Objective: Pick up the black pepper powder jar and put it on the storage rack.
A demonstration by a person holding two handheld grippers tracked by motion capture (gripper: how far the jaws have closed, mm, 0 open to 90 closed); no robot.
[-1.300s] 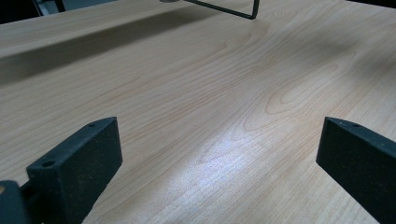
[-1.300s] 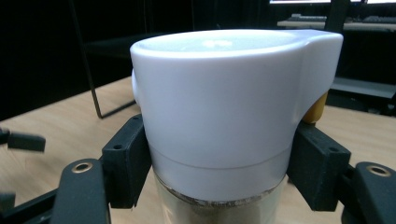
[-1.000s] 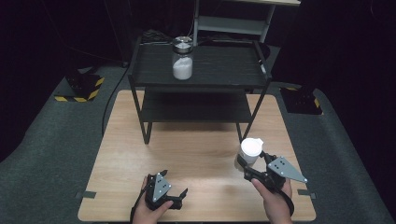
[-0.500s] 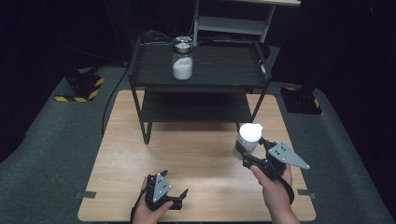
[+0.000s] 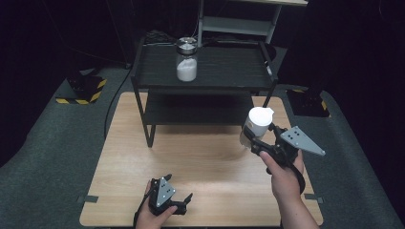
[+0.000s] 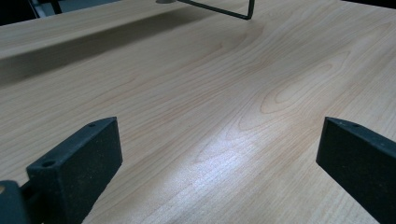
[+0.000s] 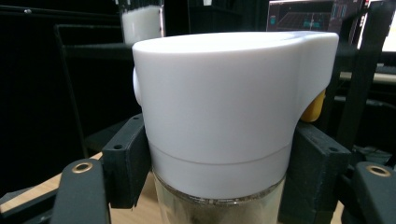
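A clear shaker jar with a white cap point(image 5: 257, 125) point(image 7: 224, 121) is held upright above the wooden table point(image 5: 200, 162), with my right gripper point(image 5: 260, 143) point(image 7: 219, 163) shut on it just below the cap. A small yellow part shows at the cap's right side in the right gripper view. My left gripper point(image 5: 177, 200) point(image 6: 215, 158) rests low near the table's front edge, open, with bare wood between its pads point(image 6: 79, 158). A glass jar of white powder point(image 5: 186, 59) point(image 7: 142, 21) with a metal lid stands on top of the black shelf point(image 5: 229, 64).
The black two-level shelf stands across the back half of the table; its lower level point(image 5: 196, 109) holds nothing I can see. A pale metal rack point(image 5: 239, 24) stands behind it. Grey mats surround the table, with yellow-black striped blocks point(image 5: 83, 90) at the left.
My right gripper has risen and moved away from the front edge with the white-capped jar in it. The left gripper has stayed in place.
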